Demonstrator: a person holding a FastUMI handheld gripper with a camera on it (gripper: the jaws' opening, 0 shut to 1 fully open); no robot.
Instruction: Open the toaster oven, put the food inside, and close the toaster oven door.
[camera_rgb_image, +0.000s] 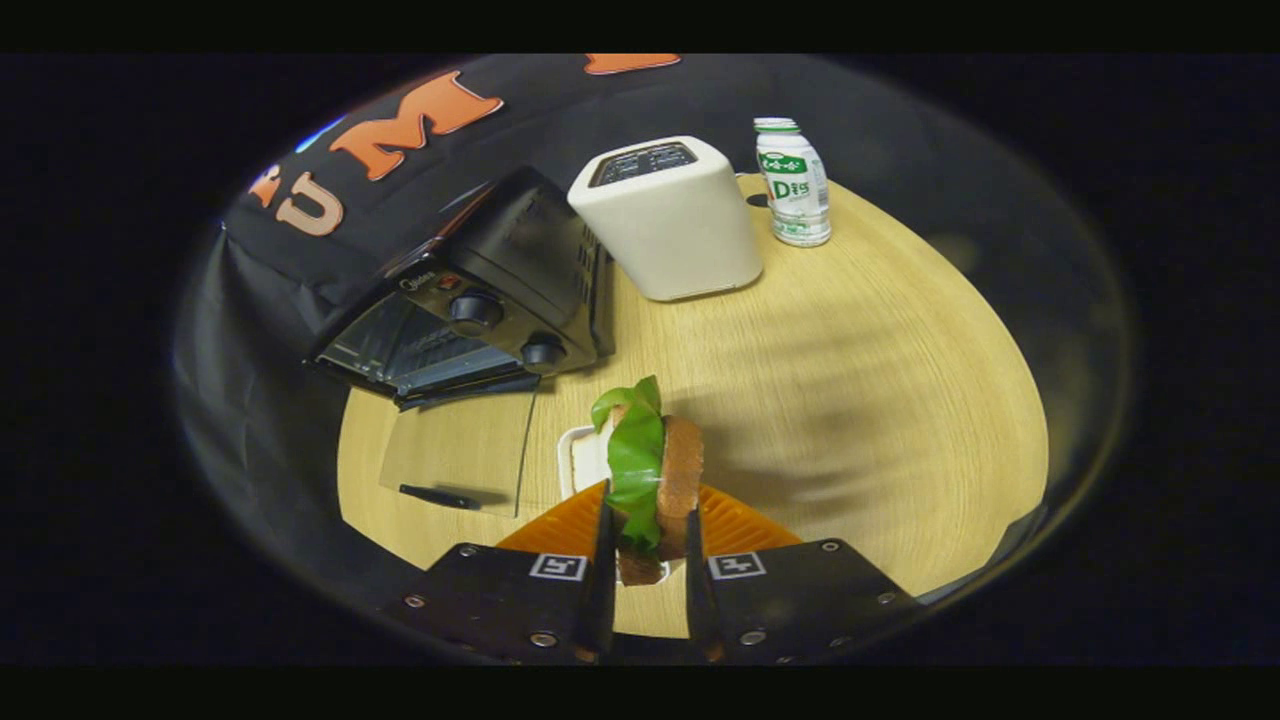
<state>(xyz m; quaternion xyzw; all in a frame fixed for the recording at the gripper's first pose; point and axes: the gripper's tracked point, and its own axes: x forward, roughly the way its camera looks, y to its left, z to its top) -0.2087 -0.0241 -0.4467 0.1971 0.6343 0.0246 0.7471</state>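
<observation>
— Green leaf and brown bread: the sandwich (655, 470) stands on edge between the fingers, and the gripper (648, 540) is clamped on it, both fingers pressing its sides.
— And the toaster oven (480, 290)?
— Black, beyond the fingers on the wooden table (880, 400), its glass door (455, 460) lying open and flat. A white toaster (670, 220) stands just beside it — a small bottle (795, 185) farther back.

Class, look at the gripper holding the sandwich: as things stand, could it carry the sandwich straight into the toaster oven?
Probably yes. The gripper is shut on the sandwich, the toaster oven stands beyond the fingers with its glass door folded down flat, and nothing lies between. The white toaster and bottle stand aside.
</observation>
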